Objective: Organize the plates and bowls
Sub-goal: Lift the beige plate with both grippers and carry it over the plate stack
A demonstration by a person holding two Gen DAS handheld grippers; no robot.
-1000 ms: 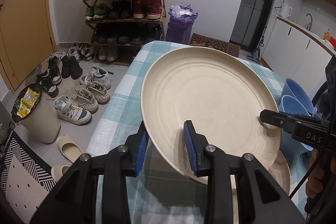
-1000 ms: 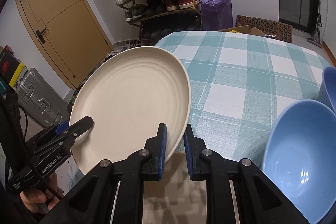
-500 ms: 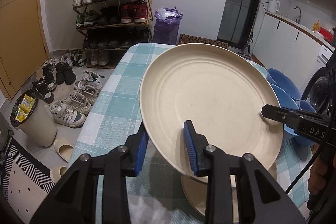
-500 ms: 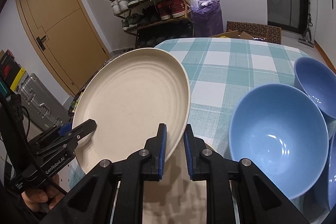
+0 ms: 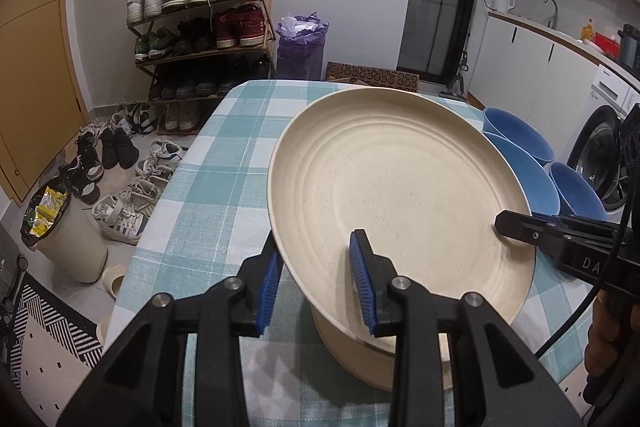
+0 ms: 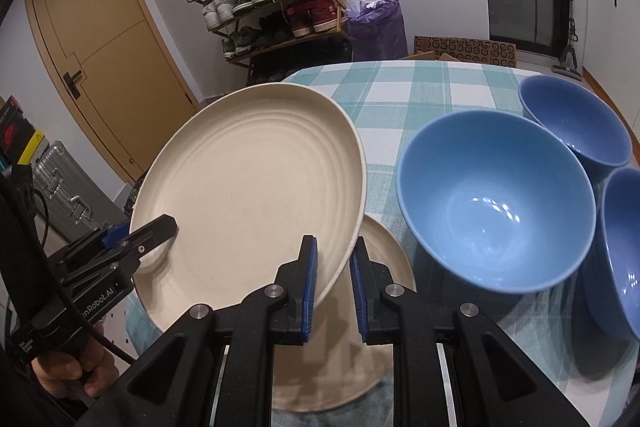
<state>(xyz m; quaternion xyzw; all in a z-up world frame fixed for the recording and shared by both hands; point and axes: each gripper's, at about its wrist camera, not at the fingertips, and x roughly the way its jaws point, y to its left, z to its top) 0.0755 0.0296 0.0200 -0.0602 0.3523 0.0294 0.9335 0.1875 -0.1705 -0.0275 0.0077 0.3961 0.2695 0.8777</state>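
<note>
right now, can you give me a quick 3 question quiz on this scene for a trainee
1. True or false: the lifted plate is held by both hand-held grippers.
2. How many blue bowls stand on the table?
3. What lies under the lifted plate? A) a second plate B) a bowl C) a shoe

Key:
1. True: the left hand-held gripper and the right hand-held gripper each clamp its rim, on opposite sides.
2. Three.
3. A
</note>
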